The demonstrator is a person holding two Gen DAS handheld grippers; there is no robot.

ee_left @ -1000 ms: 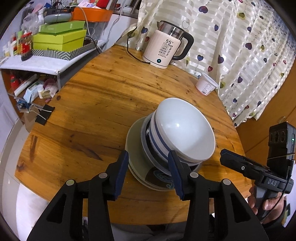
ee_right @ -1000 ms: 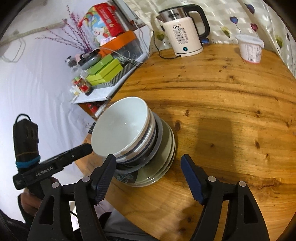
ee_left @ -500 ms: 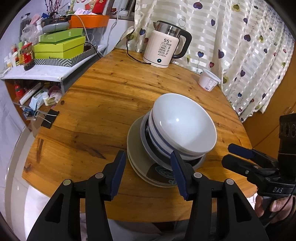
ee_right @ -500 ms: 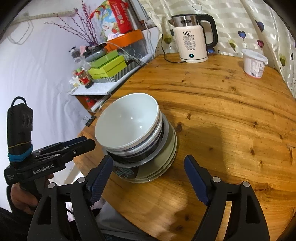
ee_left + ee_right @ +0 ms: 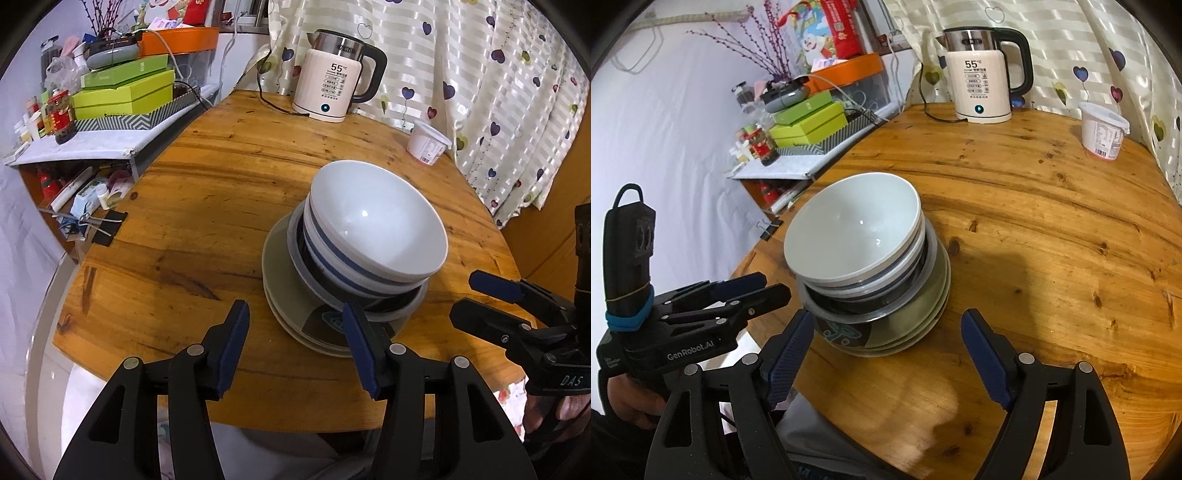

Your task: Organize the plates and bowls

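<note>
A stack of dishes stands near the front edge of the round wooden table. A white bowl tops blue-banded bowls, which sit on grey-green plates. My left gripper hovers just in front of the stack's left side with nothing between its jaws, which are opening. My right gripper is open wide in front of the plates and white bowl, touching neither. Each gripper shows in the other's view: the right gripper and the left gripper, each held by a hand.
An electric kettle with its cord and a white tub stand at the table's far side by a curtain. A cluttered shelf with green boxes is at the left. A binder clip grips the table's left edge.
Both grippers' jaws have spread wider. Both have drawn back slightly from the stack and rolled a little. The dishes have not moved.
</note>
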